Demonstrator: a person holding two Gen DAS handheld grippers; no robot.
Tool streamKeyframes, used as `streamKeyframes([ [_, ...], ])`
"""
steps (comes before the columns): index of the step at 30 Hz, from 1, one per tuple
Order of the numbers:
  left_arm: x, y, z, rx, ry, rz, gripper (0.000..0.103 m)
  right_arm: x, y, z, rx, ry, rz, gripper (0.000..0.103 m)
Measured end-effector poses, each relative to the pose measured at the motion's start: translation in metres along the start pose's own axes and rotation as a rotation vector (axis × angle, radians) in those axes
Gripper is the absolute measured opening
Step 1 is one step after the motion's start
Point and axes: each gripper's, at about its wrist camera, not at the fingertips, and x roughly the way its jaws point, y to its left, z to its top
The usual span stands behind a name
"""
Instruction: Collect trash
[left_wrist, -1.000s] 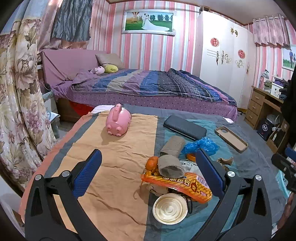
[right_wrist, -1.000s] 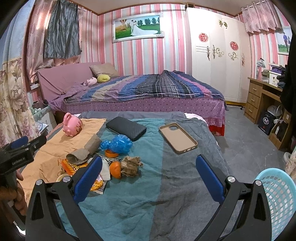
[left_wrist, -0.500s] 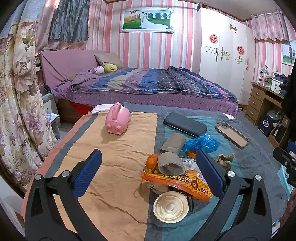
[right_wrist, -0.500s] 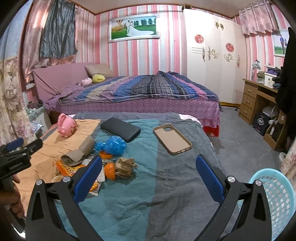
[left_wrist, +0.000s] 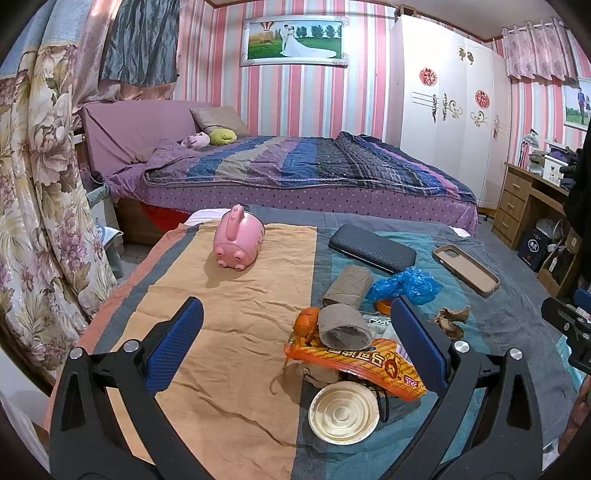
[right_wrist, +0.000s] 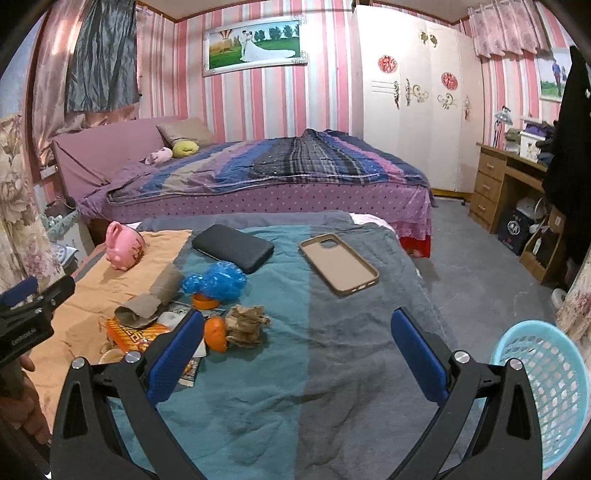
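Left wrist view is showing the left gripper (left_wrist: 295, 332) hanging over the striped blanket (left_wrist: 229, 314) with its blue fingers (left_wrist: 173, 343) spread wide and nothing between them. Ahead of it the trash is sitting in one loose heap near the blanket's middle: an orange snack wrapper (left_wrist: 362, 363) lying under a cardboard tube (left_wrist: 343, 328), a second cardboard tube (left_wrist: 349, 286) just behind, an orange peel (left_wrist: 308, 323) touching the first tube's left side, a round foil lid (left_wrist: 343, 411) lying flat nearest the camera, a crumpled blue plastic bag (left_wrist: 406, 284) and a crumpled brown paper (left_wrist: 450, 319) off to the right. A pink piggy bank (left_wrist: 238, 243), a black wallet (left_wrist: 371, 249) and a tan phone case (left_wrist: 465, 269) are resting farther back, apart from the heap.

Right wrist view is showing the right gripper (right_wrist: 297, 350) also standing wide open and empty above the teal part of the blanket, with the heap lying to its left. A light blue laundry-style basket (right_wrist: 546, 387) is standing on the floor at the lower right, beside the blanket's edge.
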Motion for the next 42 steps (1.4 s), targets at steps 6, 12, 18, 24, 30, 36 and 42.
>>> streamKeyframes([
  [6, -0.0006, -0.0004, 0.0003, 0.0, -0.001, -0.002, 0.098, 0.0001, -0.0019, -0.0005, 0.022, 0.0, 0.019, 0.099],
  [12, 0.0006, -0.0028, 0.0, 0.012, 0.004, -0.001, 0.098, -0.0002, -0.0019, 0.0, 0.031, -0.002, 0.038, 0.099],
  [18, 0.0005, -0.0035, 0.0001, 0.01, 0.003, -0.006, 0.098, 0.0002, -0.0046, -0.0002, 0.055, 0.001, 0.061, 0.099],
  [24, 0.0001, -0.004, 0.0002, 0.01, 0.003, -0.01, 0.098, 0.0008, -0.0028, 0.0003, 0.059, 0.005, 0.085, 0.099],
  [30, 0.0018, -0.0032, 0.0015, 0.007, 0.019, -0.011, 0.098, 0.0016, -0.0019, -0.0003, 0.061, 0.006, 0.088, 0.099],
  [36, 0.0004, -0.0025, 0.0028, 0.002, 0.011, -0.008, 0.098, 0.0024, -0.0009, -0.0012, 0.064, 0.007, 0.08, 0.099],
  [42, 0.0005, -0.0048, 0.0006, 0.009, 0.0, 0.002, 0.098, 0.0029, -0.0042, -0.0016, 0.084, 0.002, 0.061, 0.099],
])
